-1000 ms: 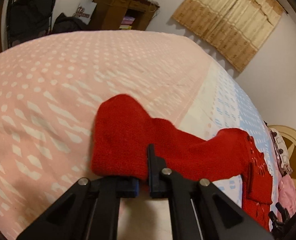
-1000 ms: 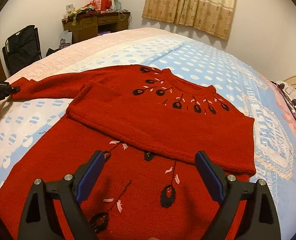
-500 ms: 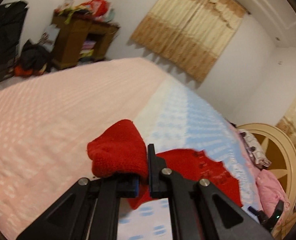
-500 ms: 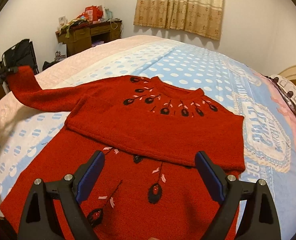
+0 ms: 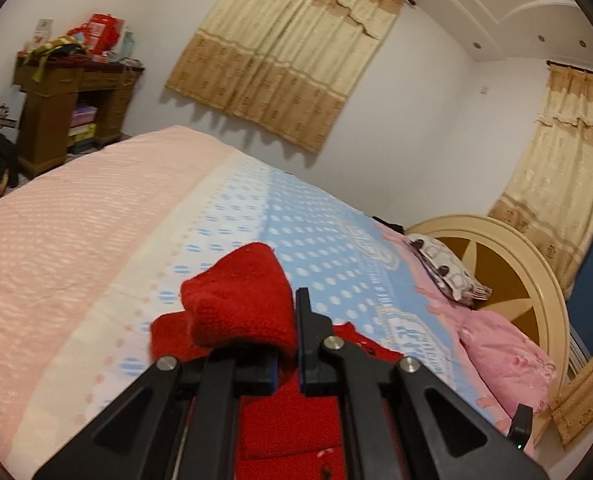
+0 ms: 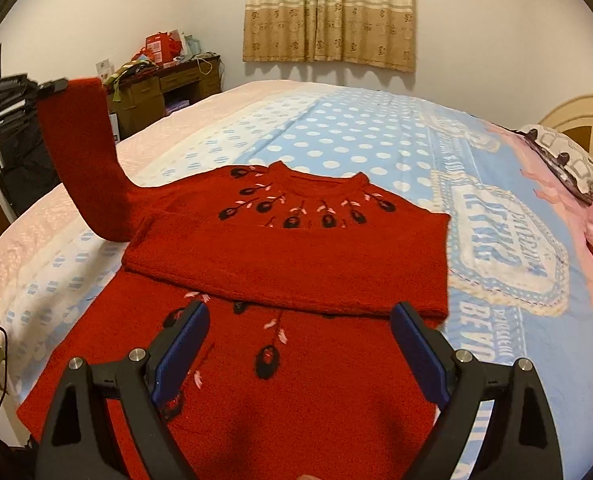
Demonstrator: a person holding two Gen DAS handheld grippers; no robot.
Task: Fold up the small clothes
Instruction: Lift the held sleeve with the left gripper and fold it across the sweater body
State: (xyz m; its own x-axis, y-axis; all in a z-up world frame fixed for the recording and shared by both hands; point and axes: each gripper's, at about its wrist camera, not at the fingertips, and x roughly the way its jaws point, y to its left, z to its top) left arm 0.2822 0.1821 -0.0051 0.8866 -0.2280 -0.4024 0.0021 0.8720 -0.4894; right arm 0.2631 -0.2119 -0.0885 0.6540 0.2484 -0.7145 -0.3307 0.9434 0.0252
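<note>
A red knitted sweater point(image 6: 296, 256) with black and pink flower stitching lies on the bed, one sleeve folded flat across its chest. My left gripper point(image 5: 286, 344) is shut on the cuff point(image 5: 240, 304) of the other sleeve. In the right wrist view that left gripper point(image 6: 52, 87) holds the sleeve point(image 6: 84, 160) lifted high at the far left, above the bed's pink side. My right gripper point(image 6: 298, 336) hovers open over the sweater's lower body, with nothing between its blue pads.
The bed point(image 6: 376, 136) has a blue dotted cover and a pink blanket point(image 5: 76, 220) at the left. A pillow point(image 6: 568, 160) and cream headboard point(image 5: 496, 248) lie to the right. A cluttered wooden desk point(image 6: 168, 84) stands by the far wall under curtains point(image 6: 328, 12).
My left gripper rose and swung toward the sweater, lifting the sleeve cuff off the pink blanket into the air. My right gripper shifted slightly and stayed open.
</note>
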